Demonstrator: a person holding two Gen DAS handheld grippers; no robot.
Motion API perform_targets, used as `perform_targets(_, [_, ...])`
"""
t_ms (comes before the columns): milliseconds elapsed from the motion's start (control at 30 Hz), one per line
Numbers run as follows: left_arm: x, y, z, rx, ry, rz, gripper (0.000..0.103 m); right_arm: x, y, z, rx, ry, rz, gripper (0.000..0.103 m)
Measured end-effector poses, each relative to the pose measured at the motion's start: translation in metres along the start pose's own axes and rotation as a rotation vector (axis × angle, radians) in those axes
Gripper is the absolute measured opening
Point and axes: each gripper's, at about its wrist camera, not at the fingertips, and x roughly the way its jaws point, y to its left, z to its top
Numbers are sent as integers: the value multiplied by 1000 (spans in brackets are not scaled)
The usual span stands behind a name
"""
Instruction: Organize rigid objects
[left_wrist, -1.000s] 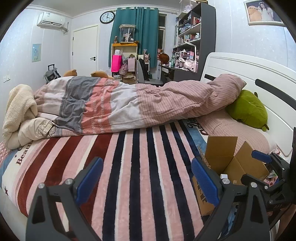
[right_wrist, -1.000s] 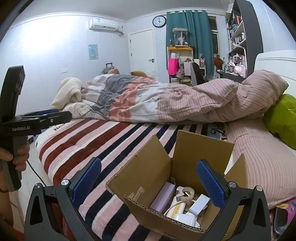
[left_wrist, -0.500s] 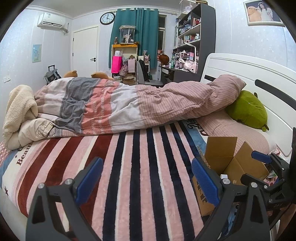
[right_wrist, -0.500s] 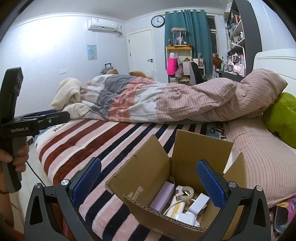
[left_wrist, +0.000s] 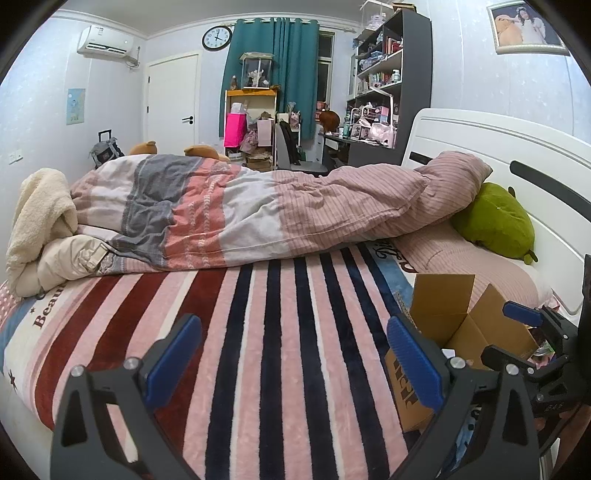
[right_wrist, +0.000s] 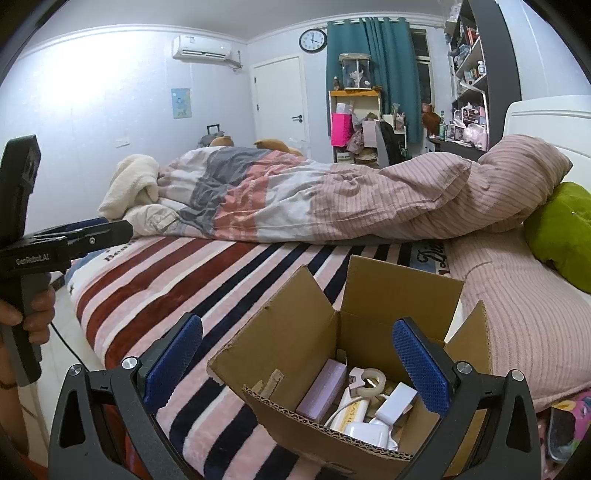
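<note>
Only the right wrist view looks into the cardboard box (right_wrist: 369, 306), showing a tape roll (right_wrist: 372, 378). The left gripper (left_wrist: 295, 354), marked "GenRobot.AI", has just been opening; the right gripper (right_wrist: 297, 356) is wide open too, both empty

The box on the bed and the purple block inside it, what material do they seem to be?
The box looks like plain brown corrugated cardboard: its cut front edge shows the wavy layer. The purple block has a matte, slightly grainy face; possibly foam or a wrapped bar, I cannot tell.
</note>
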Motion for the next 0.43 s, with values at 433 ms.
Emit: perform_targets(433, [3, -1, 3, -35, 0, 7, 100, -1, 9, 0, -12, -9, 13, 103])
